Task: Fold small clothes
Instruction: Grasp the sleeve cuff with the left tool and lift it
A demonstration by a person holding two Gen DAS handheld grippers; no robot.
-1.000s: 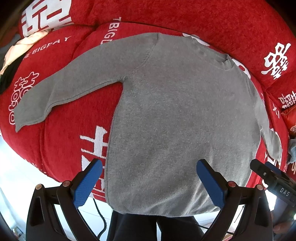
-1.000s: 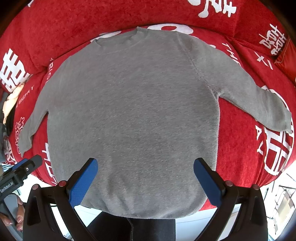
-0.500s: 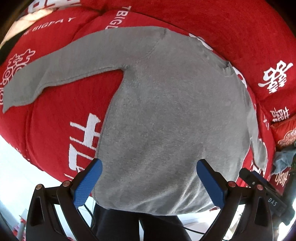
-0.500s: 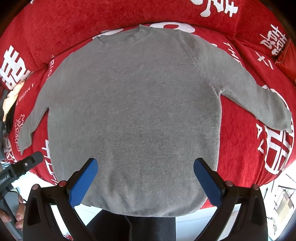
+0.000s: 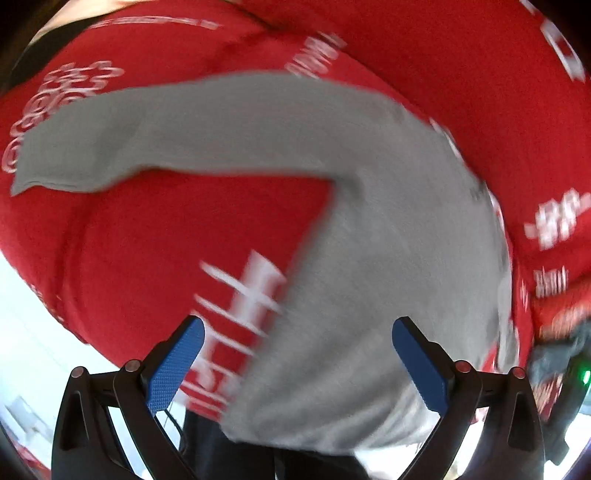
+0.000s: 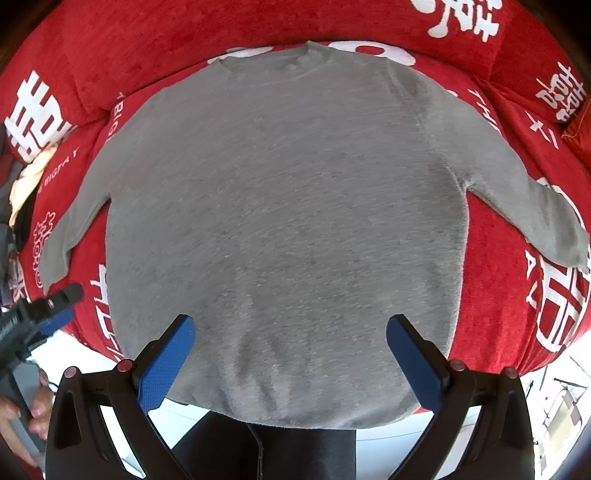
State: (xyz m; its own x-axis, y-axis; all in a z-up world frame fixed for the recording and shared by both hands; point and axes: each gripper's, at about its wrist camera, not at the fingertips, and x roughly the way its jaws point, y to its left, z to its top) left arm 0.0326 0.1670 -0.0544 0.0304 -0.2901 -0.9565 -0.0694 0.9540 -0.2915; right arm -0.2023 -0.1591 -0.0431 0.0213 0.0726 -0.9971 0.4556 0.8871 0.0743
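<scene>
Grey sweater [image 5: 369, 258] fills most of the left wrist view, which is blurred; it lies flat on a red cover [image 5: 166, 240] printed with white characters, one sleeve [image 5: 129, 140] stretched out to the left edge. The left gripper [image 5: 297, 363] hangs above the sweater's lower left side with its blue-padded fingers [image 5: 175, 363] spread wide and nothing between them. Dark trousers show below the hem.

From the right wrist view the sweater [image 6: 288, 206] is sharp and laid out face up, collar [image 6: 306, 55] at the far side, hem [image 6: 303, 413] hanging at the near edge of the red cover [image 6: 129, 33], both sleeves angled outward and down. The right gripper [image 6: 290, 360] sits over the lower body of the sweater, fingers [image 6: 166, 363] wide apart and holding nothing. At the left edge the left gripper [image 6: 40, 306] appears, held by a hand [image 6: 26, 413], close to the cuff of the left sleeve [image 6: 70, 236].
</scene>
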